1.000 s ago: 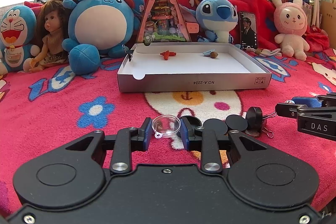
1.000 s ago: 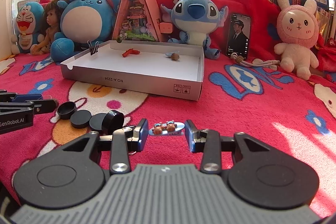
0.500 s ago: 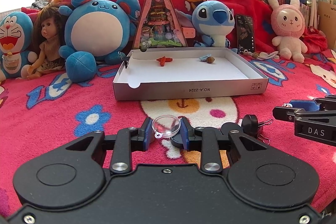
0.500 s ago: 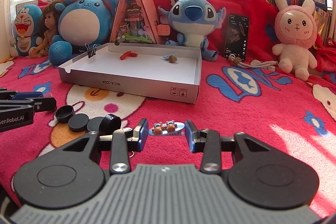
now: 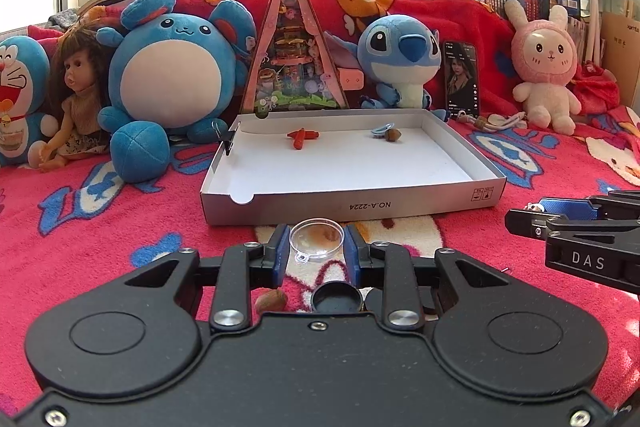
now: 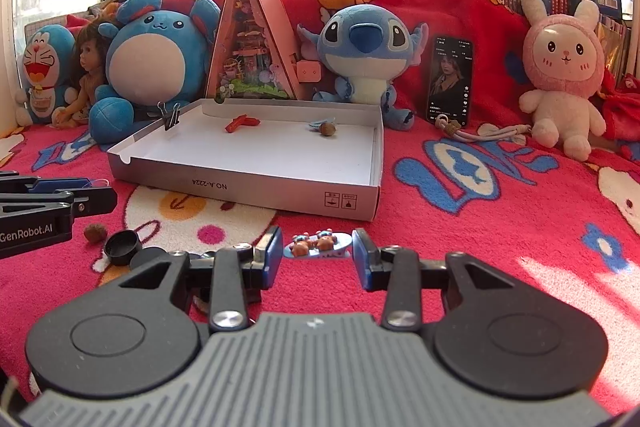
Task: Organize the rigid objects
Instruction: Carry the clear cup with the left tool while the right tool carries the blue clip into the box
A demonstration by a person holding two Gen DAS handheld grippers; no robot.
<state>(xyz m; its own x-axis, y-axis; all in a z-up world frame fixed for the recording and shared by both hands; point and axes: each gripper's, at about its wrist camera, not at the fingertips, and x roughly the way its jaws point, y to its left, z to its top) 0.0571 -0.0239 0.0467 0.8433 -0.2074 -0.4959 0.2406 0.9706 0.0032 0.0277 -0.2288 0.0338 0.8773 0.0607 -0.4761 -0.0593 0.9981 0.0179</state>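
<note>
Over on the left, pinches a clear dome [image 5: 317, 239] between the blue pads [image 5: 282, 253] of the left gripper [image 5: 316, 251], fingers closed on its rim from both sides. Looks carried clear of the red blanket [image 5: 100, 227], hollow side tipped toward the camera, probably so the thin shell sits square in the grip and does not pop out.

Underneath and nearer: 1 loose nut [image 5: 271, 301] and a black cap [image 5: 337, 297] left lying on the blanket, apparently waiting their turn.

Dead centre and farther off, the white box [image 5: 352, 205], open side up, clearly the drop-off. Already holds a red piece [image 5: 302, 137] and a second nut [image 5: 393, 135] touching a small blue item [image 5: 380, 129], all toward the far wall. Black binder clip [image 5: 229, 141] bites the left wall, perhaps to keep that corner standing.

Then to the right: clamps a small blue charm [image 6: 318, 246] with 2 brown figures between the fingers of the right gripper [image 6: 317, 251], lying flat and held by its ends. Sits just short of the box's near right corner. Judged mid-carry on both sides, with both loads pointed at the box.
</note>
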